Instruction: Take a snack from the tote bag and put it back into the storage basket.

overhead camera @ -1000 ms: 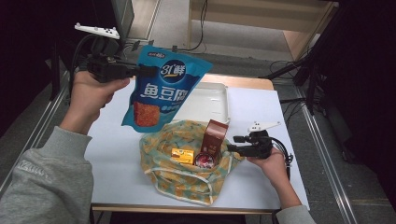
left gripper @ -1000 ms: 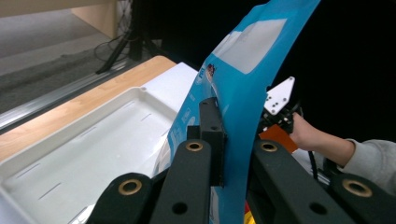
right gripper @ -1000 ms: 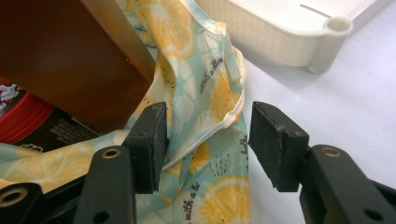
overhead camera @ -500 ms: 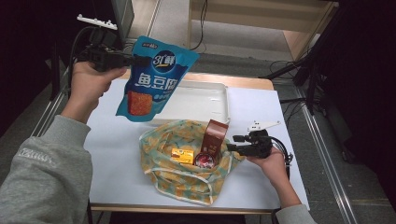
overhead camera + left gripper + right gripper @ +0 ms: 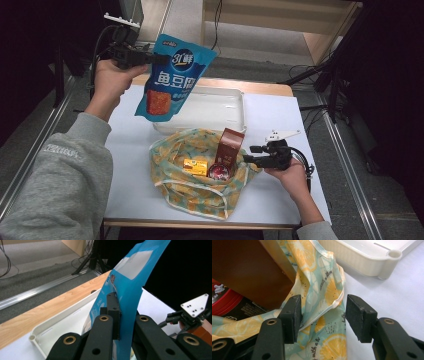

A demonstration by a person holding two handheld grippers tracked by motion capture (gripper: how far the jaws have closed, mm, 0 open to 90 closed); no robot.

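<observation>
Holding: left hand-held gripper clenched on blue snack pouch top edge.
Handling: light, floppy, slick; hangs below.
Right hand-held gripper: released around fabric bag rim.

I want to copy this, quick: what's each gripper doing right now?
Left gripper: closed, holding the blue snack bag in the air.
Right gripper: open, with the lemon-print cloth bag rim between its jaws.

A white table carries a white tray and a lemon-print bag.
</observation>
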